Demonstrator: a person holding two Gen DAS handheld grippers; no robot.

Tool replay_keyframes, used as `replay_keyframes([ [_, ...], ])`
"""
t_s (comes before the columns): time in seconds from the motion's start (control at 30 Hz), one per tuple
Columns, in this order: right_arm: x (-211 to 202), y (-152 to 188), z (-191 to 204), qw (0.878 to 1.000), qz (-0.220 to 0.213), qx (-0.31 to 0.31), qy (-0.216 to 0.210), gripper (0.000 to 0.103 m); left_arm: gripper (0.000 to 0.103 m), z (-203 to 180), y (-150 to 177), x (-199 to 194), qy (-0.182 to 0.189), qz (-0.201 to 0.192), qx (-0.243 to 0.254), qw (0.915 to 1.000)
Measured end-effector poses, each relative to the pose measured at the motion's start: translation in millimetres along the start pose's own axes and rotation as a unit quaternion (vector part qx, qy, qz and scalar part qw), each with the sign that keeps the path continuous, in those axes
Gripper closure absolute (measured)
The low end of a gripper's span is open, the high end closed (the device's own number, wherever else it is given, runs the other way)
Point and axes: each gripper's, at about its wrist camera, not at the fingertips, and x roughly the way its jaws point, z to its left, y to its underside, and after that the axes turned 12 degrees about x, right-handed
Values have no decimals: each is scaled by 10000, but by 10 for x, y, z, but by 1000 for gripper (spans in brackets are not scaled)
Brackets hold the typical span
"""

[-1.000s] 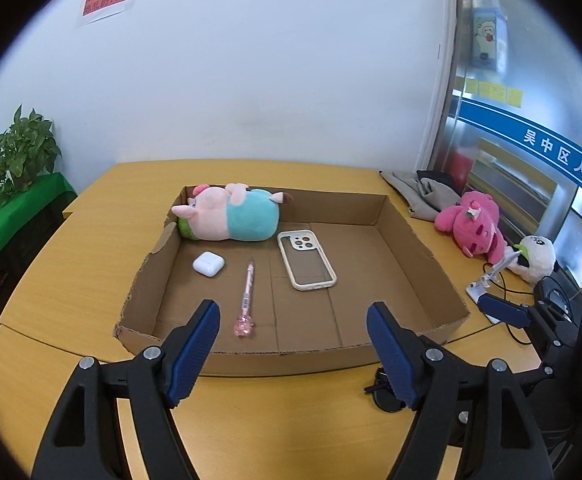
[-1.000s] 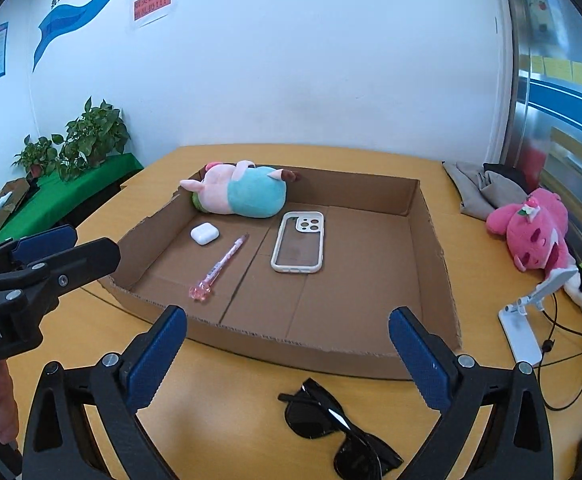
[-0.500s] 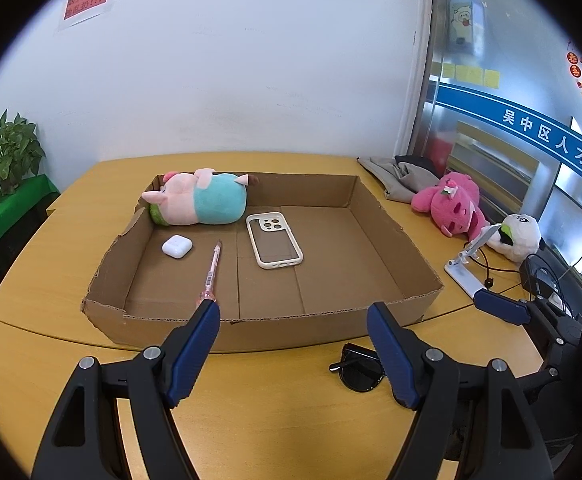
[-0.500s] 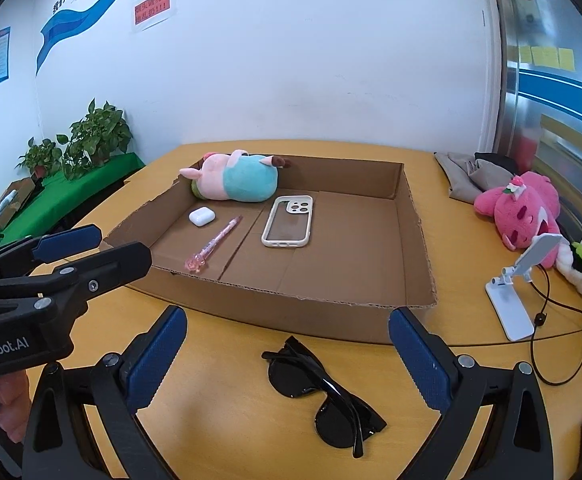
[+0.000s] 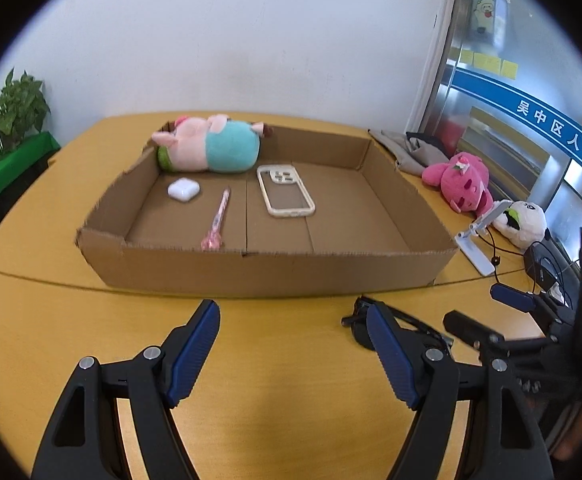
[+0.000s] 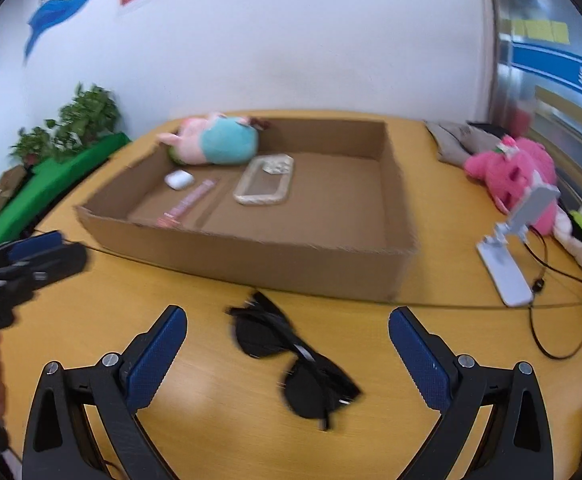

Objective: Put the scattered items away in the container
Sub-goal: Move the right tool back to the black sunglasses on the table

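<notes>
A shallow cardboard box (image 5: 275, 270) (image 6: 291, 260) stands on the wooden table. It holds a pig plush (image 5: 211, 148) (image 6: 215, 144), a white earbud case (image 5: 183, 190) (image 6: 179, 179), a pink pen (image 5: 217, 222) (image 6: 189, 202) and a phone case (image 5: 285, 196) (image 6: 265, 186). Black sunglasses (image 6: 291, 360) lie on the table in front of the box, between my right gripper's open fingers; the left wrist view shows them (image 5: 361, 324) partly hidden behind a finger. My right gripper (image 6: 287, 354) is open and empty. My left gripper (image 5: 291, 346) is open and empty, left of the sunglasses.
A pink plush (image 5: 461, 182) (image 6: 515, 172), a white plush (image 5: 525, 220), a white phone stand (image 5: 477, 244) (image 6: 511, 264) with cables and grey cloth (image 5: 407, 148) lie right of the box. A potted plant (image 5: 9, 118) stands at the far left.
Both grippers have drawn back from the box and dropped lower. The sunglasses now lie between the right gripper's fingers. Both grippers stay open.
</notes>
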Motion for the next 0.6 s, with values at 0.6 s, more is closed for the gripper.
replay_keyframes([
  [0.6, 585, 509, -145, 9914, 1132, -662, -41, 7, 27, -48, 273, 350, 361, 664, -171, 9970],
])
